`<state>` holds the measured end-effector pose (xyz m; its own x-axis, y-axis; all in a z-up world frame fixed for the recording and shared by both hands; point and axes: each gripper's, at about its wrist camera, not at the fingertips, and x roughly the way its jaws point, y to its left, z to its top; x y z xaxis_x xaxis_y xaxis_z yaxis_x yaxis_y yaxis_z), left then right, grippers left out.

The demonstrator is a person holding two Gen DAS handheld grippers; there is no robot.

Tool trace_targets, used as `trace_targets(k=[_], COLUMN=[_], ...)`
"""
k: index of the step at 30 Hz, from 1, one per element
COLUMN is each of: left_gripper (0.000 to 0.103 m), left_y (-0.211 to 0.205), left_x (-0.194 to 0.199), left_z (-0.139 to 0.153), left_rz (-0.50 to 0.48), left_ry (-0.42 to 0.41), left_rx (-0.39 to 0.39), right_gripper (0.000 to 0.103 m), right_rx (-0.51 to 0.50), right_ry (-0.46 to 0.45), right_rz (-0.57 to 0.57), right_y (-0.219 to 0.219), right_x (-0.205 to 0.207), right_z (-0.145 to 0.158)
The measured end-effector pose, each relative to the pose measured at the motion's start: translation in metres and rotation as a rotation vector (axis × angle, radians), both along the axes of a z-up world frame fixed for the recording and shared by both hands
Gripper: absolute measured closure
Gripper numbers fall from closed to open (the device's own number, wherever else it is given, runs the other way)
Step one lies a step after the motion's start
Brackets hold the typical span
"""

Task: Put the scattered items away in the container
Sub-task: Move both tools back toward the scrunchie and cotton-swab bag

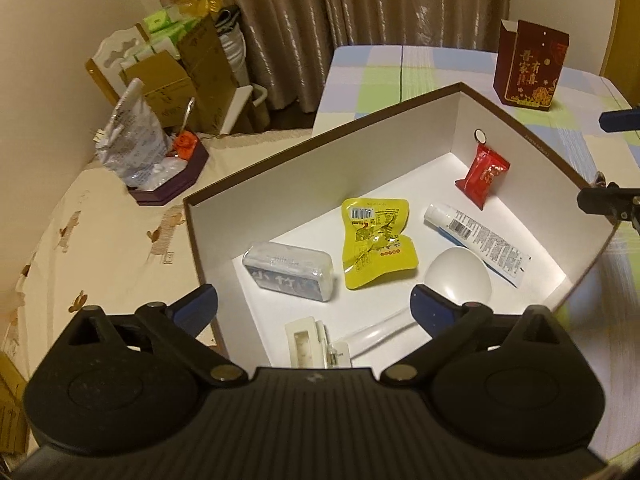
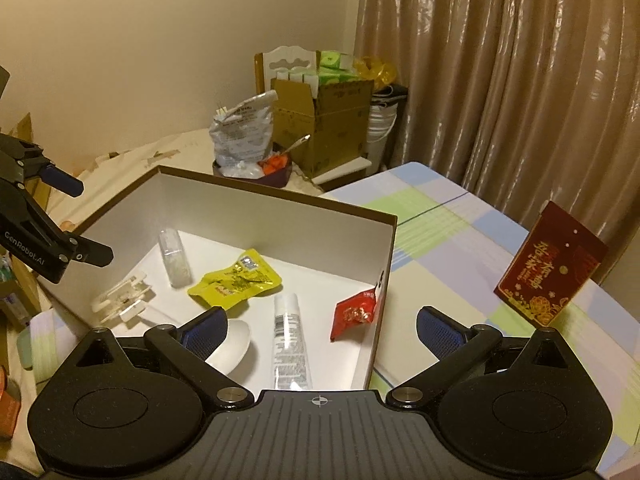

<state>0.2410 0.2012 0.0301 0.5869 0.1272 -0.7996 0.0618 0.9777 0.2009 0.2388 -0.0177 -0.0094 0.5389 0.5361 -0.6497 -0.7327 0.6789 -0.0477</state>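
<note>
Red carton (image 2: 550, 264) is standing upright on the checked cloth, outside the box (image 2: 276, 196); we are holding both grippers (image 1: 314, 304) (image 2: 320, 330) spread and empty, the right one nearer.

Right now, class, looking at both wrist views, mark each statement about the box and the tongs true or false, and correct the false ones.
1. The yellow packet lies inside the box. True.
2. The left tongs grip the white tube. False: they stand open and empty above the box.
3. The red packet leans in a corner of the box. True.
4. The dark red carton stands inside the box. False: it stands outside, on the checked cloth.
5. The right tongs are shut. False: they stand open and hold nothing.
</note>
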Motion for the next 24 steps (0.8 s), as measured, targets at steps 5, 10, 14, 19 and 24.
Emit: trace_targets(k=[5,10,14,19,24], left_gripper=[0.001,0.001,0.001,0.001,0.001], left_y=[-0.013,-0.031,-0.045,-0.06,-0.074], left_x=[-0.025,-0.05,-0.07,-0.094,-0.114], left_z=[0.009,0.015,0.02,0.026,0.027], left_rz=[0.016,0.034,0.047,0.063,0.08], left_ry=[-0.017,-0.027,-0.035,-0.049,-0.052], left_rx=[0.012,0.008,0.005,-0.005,-0.018], right_gripper=[0.0,0.0,0.0,0.0,0.0], right_rx=[0.011,0.02,0.026,0.042,0.049], right_ry=[0.001,0.005,0.004,0.008,0.016], right_rz=[0.008,0.02,0.03,0.031,0.031], right_y=[-0.019,-0.037,-0.049,-0.065,-0.083], right_x=[-0.021,-0.043,-0.058,-0.075,-0.091], right_z=[0.004,0.009,0.014,0.019,0.02])
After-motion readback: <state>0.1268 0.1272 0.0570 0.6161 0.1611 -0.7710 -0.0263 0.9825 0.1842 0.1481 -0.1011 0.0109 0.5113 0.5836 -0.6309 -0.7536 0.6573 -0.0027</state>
